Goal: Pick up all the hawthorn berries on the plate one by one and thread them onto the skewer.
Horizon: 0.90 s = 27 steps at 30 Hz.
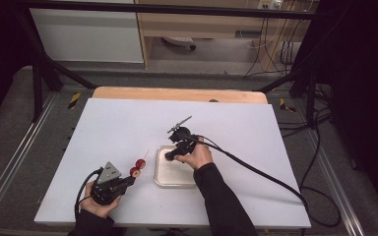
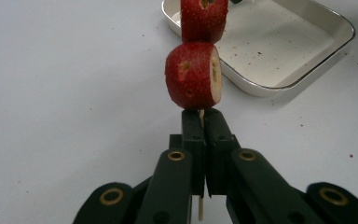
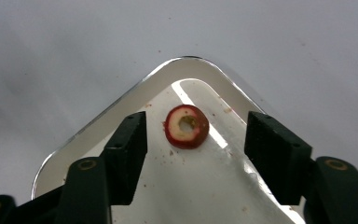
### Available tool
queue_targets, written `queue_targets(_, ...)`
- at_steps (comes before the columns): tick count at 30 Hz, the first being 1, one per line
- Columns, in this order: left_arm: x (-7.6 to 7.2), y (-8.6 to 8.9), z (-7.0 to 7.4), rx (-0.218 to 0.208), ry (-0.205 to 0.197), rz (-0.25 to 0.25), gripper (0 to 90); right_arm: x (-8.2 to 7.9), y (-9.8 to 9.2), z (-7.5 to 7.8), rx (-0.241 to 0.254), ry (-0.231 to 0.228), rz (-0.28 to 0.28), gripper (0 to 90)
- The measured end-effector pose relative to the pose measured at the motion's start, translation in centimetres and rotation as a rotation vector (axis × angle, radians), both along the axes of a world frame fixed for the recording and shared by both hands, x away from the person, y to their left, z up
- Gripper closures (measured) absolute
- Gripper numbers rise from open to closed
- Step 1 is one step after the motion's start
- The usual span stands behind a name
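Left gripper (image 2: 204, 122), at the near left of the white surface (image 1: 113, 123), is clenched on a thin wooden skewer (image 2: 200, 211); the stick is pinched between the pads and pokes out behind them. Two red cored fruit pieces (image 2: 193, 77) are threaded on it, the lower one sitting just beyond the gripper tips, the second stacked directly past it. In the high view the skewer (image 1: 145, 155) is seen angled up and away from the gripper towards the tray.

Shallow white rectangular metal tray (image 1: 163, 178) lies to the right of the left gripper and under the right one.

Right gripper (image 3: 196, 140) hangs over the tray, released: pads well apart, nothing pressed. A red ring-shaped fruit slice with pale flesh and a hollow core (image 3: 186, 126) lies flat on the tray floor, just ahead of the gap between the pads and roughly centred, not touched.

Handling, as judged: the slice is light, soft and moist, so likely slippery and easily crushed or split at the thin ring wall. Best taken across the outer red rim with light pressure, core hole kept clear for the skewer tip. The skewer is stiff but thin; the low grip leaves the tip free to wobble.
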<state>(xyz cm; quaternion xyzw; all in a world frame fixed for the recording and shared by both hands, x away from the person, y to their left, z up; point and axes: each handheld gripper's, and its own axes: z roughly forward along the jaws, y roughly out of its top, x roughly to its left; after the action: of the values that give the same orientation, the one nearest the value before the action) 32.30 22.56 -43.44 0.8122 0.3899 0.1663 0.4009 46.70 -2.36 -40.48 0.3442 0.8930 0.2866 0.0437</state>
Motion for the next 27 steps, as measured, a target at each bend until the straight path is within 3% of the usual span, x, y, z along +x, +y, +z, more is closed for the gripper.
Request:
queue_targets(4, 0.0, 0.0, 0.0, 0.0, 0.002, -0.002, 88.3, 0.6, 1.1, -0.5, -0.037, 0.041, 0.029, 47.5)
queue_targets(13, 0.0, -0.1, -0.1, 0.008, 0.005, -0.007, 88.4, 1.6, 1.6, -1.5, -0.064, 0.109, 0.019, 57.5)
queue_targets(21, 0.0, -0.2, -0.1, 0.011, 0.006, -0.009, 88.3, 1.9, 1.6, -1.8, -0.053, 0.125, 0.019, 60.7)
queue_targets(27, -0.1, -0.3, -0.1, 0.014, 0.002, -0.009, 88.3, 1.5, 1.2, -1.1, -0.039, 0.128, 0.001, 61.3)
